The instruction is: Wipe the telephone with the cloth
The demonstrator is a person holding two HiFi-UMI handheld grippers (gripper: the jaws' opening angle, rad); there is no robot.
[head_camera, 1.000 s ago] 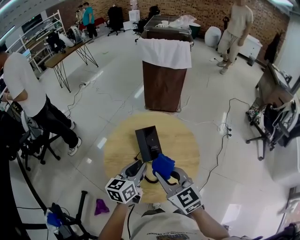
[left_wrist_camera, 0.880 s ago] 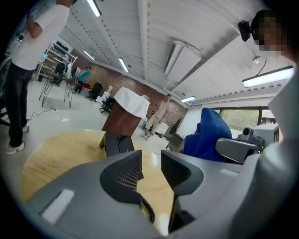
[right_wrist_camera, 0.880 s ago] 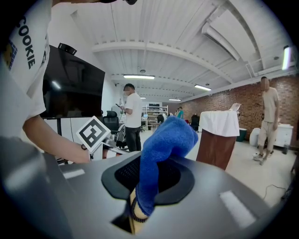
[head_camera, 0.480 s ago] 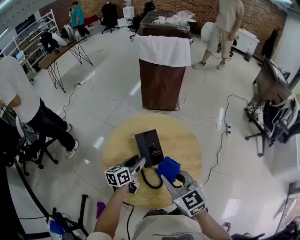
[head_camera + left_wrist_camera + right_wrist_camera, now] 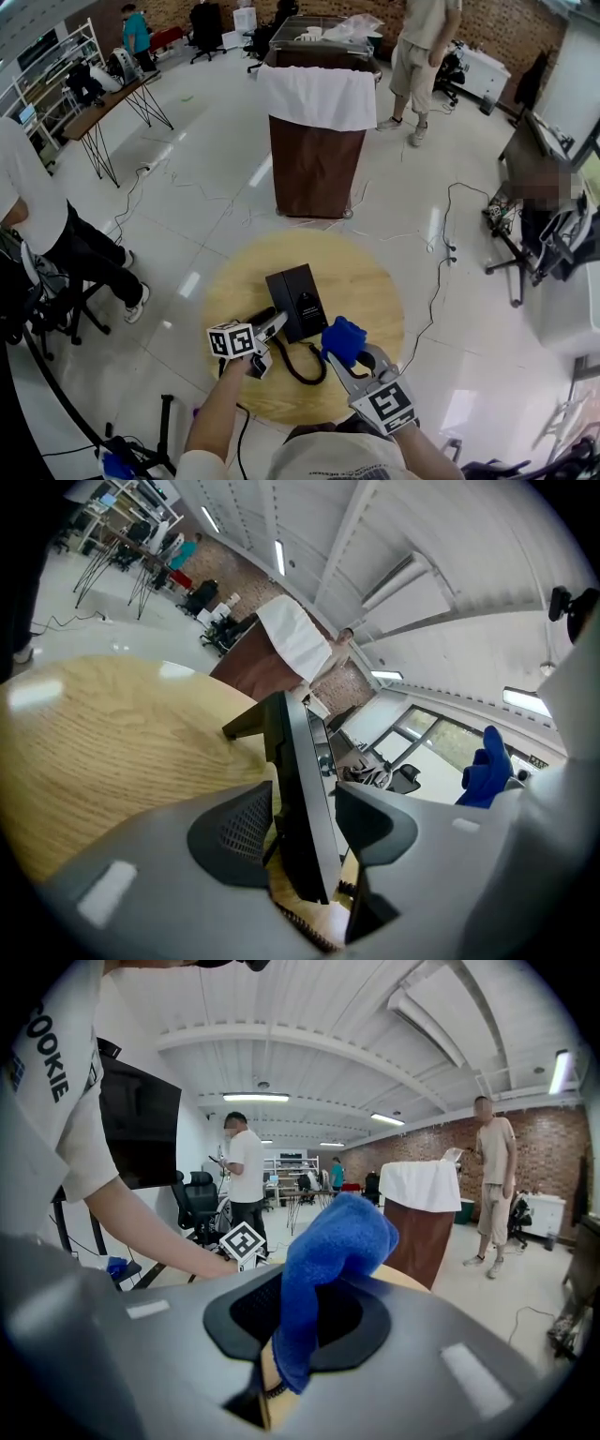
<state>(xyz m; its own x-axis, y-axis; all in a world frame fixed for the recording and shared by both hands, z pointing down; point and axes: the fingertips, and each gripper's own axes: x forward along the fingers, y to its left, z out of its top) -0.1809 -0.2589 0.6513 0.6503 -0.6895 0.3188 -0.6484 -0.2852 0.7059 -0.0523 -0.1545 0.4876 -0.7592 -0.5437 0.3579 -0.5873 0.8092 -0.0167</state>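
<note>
Left fingers (image 5: pixel 230 832): we see them just opening, released, astride phone (image 5: pixel 300 789) edge.
Right fingers (image 5: pixel 244 1312): clenched on cloth (image 5: pixel 328 1241).

head view: high up, looks steeply down at the round table (image 5: pixel 367 281) | left gripper view: low, very close to the phone (image 5: pixel 302 808), faces across the table | right gripper view: close behind the cloth (image 5: pixel 330 1260), faces the room | shared: head and left views both see table and phone

Blue cloth (image 5: pixel 343 339), black telephone (image 5: pixel 298 300), light wood-grain table (image 5: pixel 367 279)
</note>
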